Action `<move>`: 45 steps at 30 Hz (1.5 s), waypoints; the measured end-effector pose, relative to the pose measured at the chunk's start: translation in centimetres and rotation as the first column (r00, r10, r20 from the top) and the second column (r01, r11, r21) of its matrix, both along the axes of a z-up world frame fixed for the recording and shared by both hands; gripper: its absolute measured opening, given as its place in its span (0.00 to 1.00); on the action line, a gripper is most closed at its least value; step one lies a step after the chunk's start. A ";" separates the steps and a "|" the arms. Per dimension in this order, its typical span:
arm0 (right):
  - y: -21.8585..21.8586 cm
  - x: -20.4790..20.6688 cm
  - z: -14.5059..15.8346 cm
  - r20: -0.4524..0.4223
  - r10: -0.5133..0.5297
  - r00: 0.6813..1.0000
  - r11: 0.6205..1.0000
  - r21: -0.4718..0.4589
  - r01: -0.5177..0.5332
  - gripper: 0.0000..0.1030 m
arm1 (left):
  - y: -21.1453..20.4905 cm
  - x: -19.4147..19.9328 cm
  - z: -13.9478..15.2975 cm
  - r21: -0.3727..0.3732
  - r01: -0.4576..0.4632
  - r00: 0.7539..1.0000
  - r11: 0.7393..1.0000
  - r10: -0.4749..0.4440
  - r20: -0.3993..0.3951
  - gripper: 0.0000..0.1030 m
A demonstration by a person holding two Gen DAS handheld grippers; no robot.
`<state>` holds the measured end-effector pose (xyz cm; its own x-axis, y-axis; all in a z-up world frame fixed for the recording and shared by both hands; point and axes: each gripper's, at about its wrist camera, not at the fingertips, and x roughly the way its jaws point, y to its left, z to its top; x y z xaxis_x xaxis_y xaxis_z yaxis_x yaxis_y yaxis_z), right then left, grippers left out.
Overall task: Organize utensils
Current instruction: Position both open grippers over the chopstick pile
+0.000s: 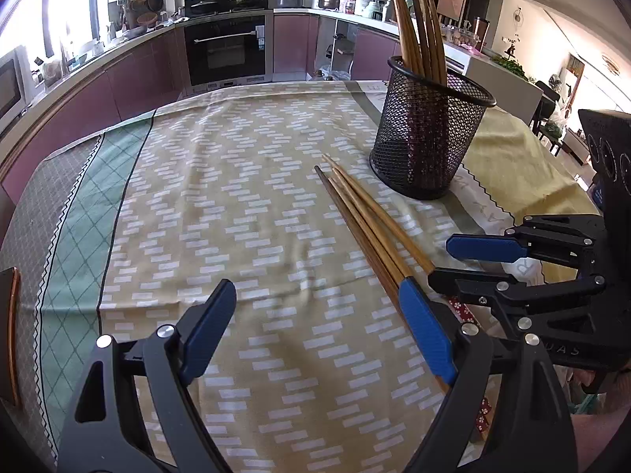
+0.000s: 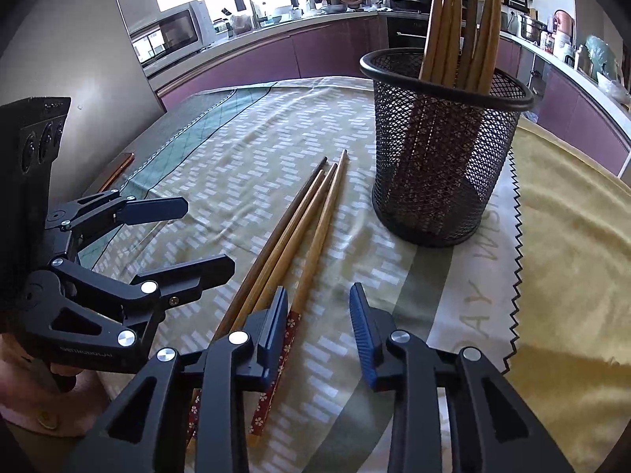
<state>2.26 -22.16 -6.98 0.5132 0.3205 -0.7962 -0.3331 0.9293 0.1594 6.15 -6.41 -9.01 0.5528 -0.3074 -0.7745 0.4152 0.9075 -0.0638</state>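
Note:
Several wooden chopsticks (image 1: 363, 213) lie side by side on the patterned tablecloth (image 1: 236, 205), tips pointing away; they also show in the right wrist view (image 2: 303, 220), with red flowered ends near me. A black mesh holder (image 1: 426, 134) stands upright behind them with several chopsticks in it; it also shows in the right wrist view (image 2: 441, 149). My left gripper (image 1: 315, 295) is open and empty, its right finger (image 1: 426, 327) over the chopsticks' near ends. My right gripper (image 2: 319, 307) is open and empty, its left finger (image 2: 274, 335) just above the chopsticks.
A yellow cloth (image 2: 572, 244) with a zigzag edge covers the table's right side. A flat brown object (image 1: 10, 335) lies at the left table edge. Kitchen counters and an oven (image 1: 228, 47) stand beyond the table's far edge.

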 end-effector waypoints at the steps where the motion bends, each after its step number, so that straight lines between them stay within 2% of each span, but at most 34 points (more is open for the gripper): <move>1: -0.1 0.0 0.0 -0.002 -0.004 1.000 1.000 0.005 0.004 0.27 | -0.1 0.0 -0.1 0.001 0.005 1.000 1.000 -0.005 -0.003 0.81; 8: -0.3 0.1 0.0 -0.005 -0.008 1.000 1.000 0.019 0.008 0.26 | -1.1 0.1 -0.8 0.023 0.023 1.000 0.999 -0.023 -0.019 0.78; 23: -0.2 0.1 0.0 0.003 -0.005 1.000 1.000 0.009 0.005 0.26 | -1.0 0.1 -1.0 0.015 0.028 0.999 1.000 -0.027 -0.028 0.74; 30: 0.0 0.3 0.0 0.005 -0.006 1.000 1.000 0.007 0.006 0.26 | -1.0 0.3 -0.8 0.029 0.013 0.999 1.000 -0.012 -0.039 0.61; 35: -0.2 0.4 0.0 0.003 -0.008 1.000 1.000 0.015 0.008 0.26 | -0.9 0.2 -0.4 -0.020 0.030 0.998 0.999 -0.031 -0.046 0.62; 41: -0.4 0.3 0.0 0.002 -0.006 1.000 1.000 0.020 0.006 0.26 | -1.4 0.3 -0.8 0.002 0.040 0.998 0.999 -0.040 -0.047 0.64; 45: -0.4 0.3 0.0 0.002 -0.005 1.000 1.000 0.019 0.005 0.26 | -1.4 0.4 -0.9 0.020 0.030 0.999 0.999 -0.030 -0.044 0.62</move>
<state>2.54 -22.60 -6.97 0.5168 0.3327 -0.7888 -0.3286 0.9279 0.1760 6.53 -7.80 -9.87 0.5088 -0.3072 -0.8042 0.4395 0.8959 -0.0642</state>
